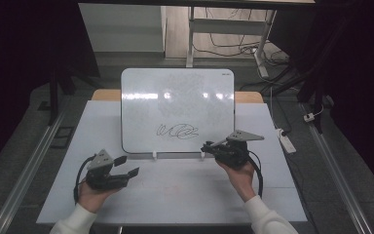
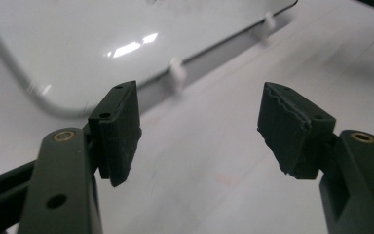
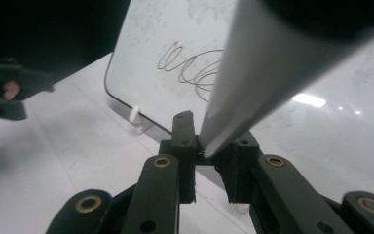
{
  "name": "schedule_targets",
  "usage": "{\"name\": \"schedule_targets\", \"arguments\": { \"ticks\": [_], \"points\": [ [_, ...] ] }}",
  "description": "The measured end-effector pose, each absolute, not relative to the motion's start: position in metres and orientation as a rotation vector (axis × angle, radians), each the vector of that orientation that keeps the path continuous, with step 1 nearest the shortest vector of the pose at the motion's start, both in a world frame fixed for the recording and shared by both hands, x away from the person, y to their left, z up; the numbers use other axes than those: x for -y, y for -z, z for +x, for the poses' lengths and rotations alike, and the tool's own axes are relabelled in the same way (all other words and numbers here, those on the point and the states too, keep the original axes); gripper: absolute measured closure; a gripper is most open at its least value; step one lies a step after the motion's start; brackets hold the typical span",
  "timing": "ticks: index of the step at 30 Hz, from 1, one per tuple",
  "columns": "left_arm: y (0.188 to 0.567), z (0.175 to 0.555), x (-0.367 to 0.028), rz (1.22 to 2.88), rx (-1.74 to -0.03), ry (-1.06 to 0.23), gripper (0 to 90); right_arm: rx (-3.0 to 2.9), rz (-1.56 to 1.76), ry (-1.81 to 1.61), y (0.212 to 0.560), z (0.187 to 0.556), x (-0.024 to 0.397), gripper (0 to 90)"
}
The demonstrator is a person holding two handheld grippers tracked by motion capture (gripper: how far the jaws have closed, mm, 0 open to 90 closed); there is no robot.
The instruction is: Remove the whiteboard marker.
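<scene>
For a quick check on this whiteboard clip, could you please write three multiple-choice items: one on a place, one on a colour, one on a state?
1. Where on the whiteboard is the scribble?
A. Top left corner
B. Lower middle
C. Along the right edge

2. What colour is the scribble?
A. Red
B. Green
C. Black

3. How do the jaws of the left gripper stand?
A. Apart, with nothing between them
B. Closed on a cloth
C. Closed on the whiteboard's edge

Key:
1 B: in the high view the loops lie low on the whiteboard, near its middle.
2 C: the lines read dark black in the high view and the right gripper view.
3 A: the left gripper view shows bare table between the two pads.
</scene>
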State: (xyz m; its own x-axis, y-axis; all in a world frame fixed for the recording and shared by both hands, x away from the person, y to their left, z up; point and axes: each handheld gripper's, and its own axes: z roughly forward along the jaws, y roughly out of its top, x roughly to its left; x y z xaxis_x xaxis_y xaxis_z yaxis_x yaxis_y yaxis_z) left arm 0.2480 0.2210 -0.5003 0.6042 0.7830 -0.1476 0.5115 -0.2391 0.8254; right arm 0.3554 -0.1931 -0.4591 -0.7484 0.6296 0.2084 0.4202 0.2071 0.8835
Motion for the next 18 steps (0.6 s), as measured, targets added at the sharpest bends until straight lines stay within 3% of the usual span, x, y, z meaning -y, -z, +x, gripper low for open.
{"name": "schedule_targets", "arguments": {
  "ticks": [18],
  "points": [
    [0.51,0.246,-0.232,1.903,-1.083,-0.389,32.2,-2.208,0.974,-1.532,0.464,0.382,0.19,78.0]
  ]
}}
